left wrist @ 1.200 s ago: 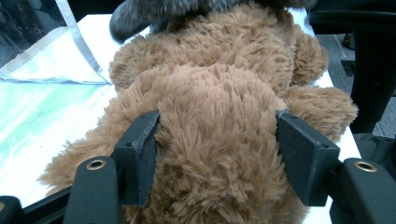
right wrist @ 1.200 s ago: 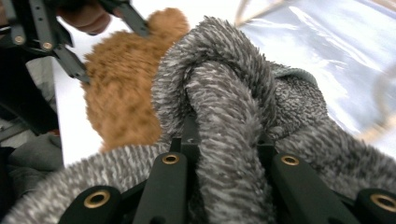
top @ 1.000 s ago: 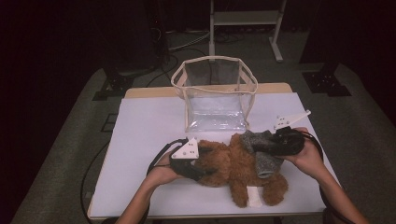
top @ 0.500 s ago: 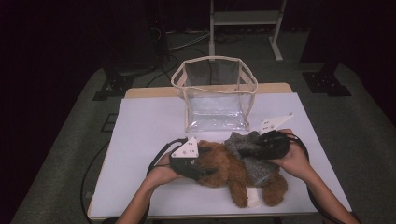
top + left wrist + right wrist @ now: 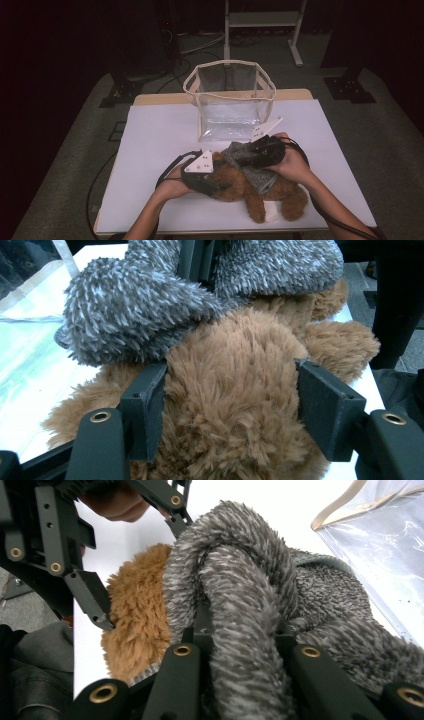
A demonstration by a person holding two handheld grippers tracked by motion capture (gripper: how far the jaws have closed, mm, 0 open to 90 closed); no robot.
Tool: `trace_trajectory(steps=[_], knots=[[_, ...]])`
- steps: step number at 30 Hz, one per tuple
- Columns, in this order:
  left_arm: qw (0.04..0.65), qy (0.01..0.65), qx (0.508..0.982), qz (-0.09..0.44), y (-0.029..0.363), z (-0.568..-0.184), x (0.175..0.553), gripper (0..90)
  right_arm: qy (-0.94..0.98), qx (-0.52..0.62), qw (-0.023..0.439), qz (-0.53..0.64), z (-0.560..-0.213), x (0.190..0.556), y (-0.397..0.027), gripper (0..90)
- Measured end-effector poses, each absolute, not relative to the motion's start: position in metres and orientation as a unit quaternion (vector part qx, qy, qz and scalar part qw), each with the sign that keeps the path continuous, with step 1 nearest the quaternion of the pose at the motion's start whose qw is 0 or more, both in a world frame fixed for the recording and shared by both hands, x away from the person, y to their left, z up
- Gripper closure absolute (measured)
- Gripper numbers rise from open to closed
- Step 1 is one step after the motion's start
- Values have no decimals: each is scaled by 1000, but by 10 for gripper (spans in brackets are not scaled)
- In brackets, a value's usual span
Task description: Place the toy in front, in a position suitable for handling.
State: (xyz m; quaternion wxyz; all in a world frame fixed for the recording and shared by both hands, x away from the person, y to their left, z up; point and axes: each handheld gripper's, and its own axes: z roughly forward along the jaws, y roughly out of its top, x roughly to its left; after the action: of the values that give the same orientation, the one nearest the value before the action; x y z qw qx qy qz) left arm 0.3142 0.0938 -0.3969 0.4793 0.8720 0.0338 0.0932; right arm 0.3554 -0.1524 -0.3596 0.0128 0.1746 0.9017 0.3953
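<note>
White table [image 5: 160, 150], dark room

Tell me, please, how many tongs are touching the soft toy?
2. The left tongs clamp the brown teddy bear at its near-left end. The right tongs pinch its grey fuzzy garment, on the bear's side toward the clear bag.

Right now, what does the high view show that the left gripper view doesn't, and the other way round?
High view: the clear bag standing open behind the toy, and both hands on the white table. Left gripper view: the left hand-held gripper with its jaws pressing the teddy bear's brown fur from both sides, closing further. Both: the bear and the grey fuzzy garment on it.
</note>
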Motion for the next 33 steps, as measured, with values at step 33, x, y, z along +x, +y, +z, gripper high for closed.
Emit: trace_trajectory(steps=[33], knots=[[483,96,863,114,120,-407,334,449,893,212,75,391,-355,365,-163,742]])
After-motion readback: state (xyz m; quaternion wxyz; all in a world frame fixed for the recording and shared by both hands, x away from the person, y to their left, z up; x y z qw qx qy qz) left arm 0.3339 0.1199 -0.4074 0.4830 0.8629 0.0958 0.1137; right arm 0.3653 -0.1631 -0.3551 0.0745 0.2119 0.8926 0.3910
